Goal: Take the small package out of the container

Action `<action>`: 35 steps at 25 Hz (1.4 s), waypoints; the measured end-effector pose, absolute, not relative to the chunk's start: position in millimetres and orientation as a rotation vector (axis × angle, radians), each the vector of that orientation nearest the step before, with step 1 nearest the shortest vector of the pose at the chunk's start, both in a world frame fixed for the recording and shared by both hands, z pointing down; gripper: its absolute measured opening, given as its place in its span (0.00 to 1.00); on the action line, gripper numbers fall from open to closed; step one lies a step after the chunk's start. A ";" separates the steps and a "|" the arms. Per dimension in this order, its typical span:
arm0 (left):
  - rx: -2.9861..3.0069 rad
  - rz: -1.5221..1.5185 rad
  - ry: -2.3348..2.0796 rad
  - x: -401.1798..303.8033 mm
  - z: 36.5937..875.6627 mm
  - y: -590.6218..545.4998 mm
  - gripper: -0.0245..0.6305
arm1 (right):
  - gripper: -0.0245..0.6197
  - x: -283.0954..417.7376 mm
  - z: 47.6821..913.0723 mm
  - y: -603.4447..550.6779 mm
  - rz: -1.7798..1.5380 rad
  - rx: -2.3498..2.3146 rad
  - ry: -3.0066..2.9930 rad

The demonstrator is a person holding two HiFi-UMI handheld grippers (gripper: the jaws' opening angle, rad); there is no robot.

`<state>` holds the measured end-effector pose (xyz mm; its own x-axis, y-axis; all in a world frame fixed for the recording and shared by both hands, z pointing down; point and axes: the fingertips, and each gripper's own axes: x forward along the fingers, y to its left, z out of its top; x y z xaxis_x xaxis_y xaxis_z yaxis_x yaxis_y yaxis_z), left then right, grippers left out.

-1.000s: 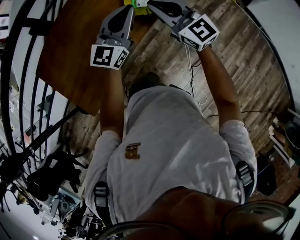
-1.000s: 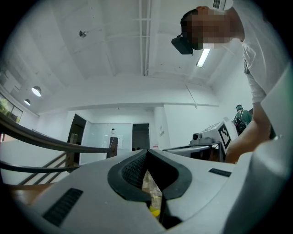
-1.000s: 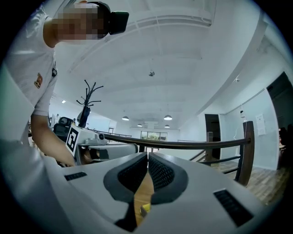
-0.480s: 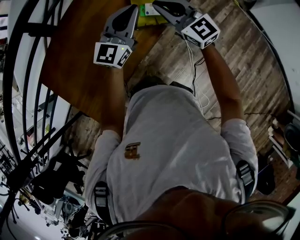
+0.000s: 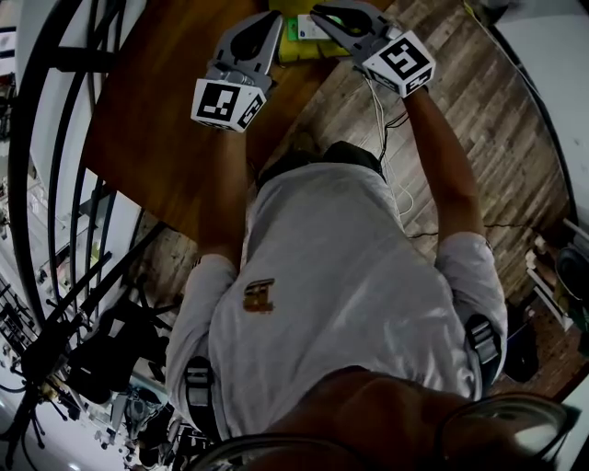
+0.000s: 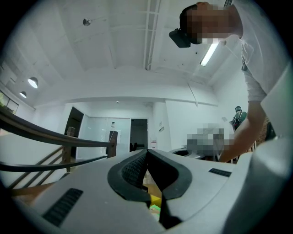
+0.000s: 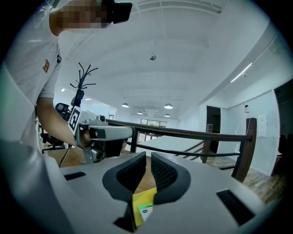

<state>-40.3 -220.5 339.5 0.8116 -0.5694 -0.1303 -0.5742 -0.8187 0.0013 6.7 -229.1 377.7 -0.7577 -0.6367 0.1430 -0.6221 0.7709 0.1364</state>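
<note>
A yellow-green container point(image 5: 293, 48) lies on the brown table point(image 5: 147, 138) at the top of the head view, with a small white-labelled package point(image 5: 309, 28) on it. My left gripper point(image 5: 272, 18) reaches the container's left side, its jaws together. From the right, my right gripper point(image 5: 318, 13) comes over the package with its jaws shut. In the right gripper view the pads point(image 7: 160, 171) meet, and a yellow package with a green-white label point(image 7: 143, 208) shows through the gap low between them. The left gripper view shows yellow and green point(image 6: 154, 204) through the same kind of gap.
The table's near edge runs diagonally past my left arm. Wood-plank floor point(image 5: 497, 138) with loose cables point(image 5: 386, 179) lies to the right. A black railing point(image 5: 46, 184) curves along the left. My left gripper point(image 7: 103, 137) shows in the right gripper view.
Both grippers sit a little lower and further right in the head view, and more of the yellow-green container shows. The jaws look the same.
</note>
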 end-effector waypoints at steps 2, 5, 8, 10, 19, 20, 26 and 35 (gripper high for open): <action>-2.958 0.197 0.946 -43.4 340.4 -225.3 0.07 | 0.09 4.9 383.7 -231.5 -0.106 0.972 -2.763; -2.965 0.204 0.962 -47.2 345.1 -229.2 0.07 | 0.10 2.3 393.5 -233.8 -0.087 0.931 -2.729; -2.971 0.215 0.979 -48.2 350.5 -233.1 0.07 | 0.10 2.2 404.7 -238.0 -0.079 0.875 -2.690; -2.972 0.209 1.000 -48.2 354.1 -235.6 0.07 | 0.16 1.3 413.1 -240.7 -0.067 0.829 -2.669; -2.962 0.145 1.084 -41.4 369.5 -249.6 0.07 | 0.38 -0.5 460.3 -254.9 -0.036 0.612 -2.543; -2.961 0.138 1.091 -40.8 371.1 -250.9 0.07 | 0.39 -0.2 466.7 -256.5 -0.035 0.586 -2.521; -2.956 0.117 1.130 -41.2 377.6 -255.5 0.07 | 0.43 4.6 509.3 -261.6 -0.032 0.447 -2.362; -2.943 0.109 1.163 -44.6 379.5 -260.0 0.07 | 0.46 11.0 559.5 -265.6 -0.026 0.316 -2.153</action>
<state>-44.6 -260.0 379.5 0.7280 -0.6833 -0.0550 -0.6816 -0.7301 0.0483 11.0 -265.6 559.5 -0.5363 -0.2353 0.8106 -0.2153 0.9667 0.1382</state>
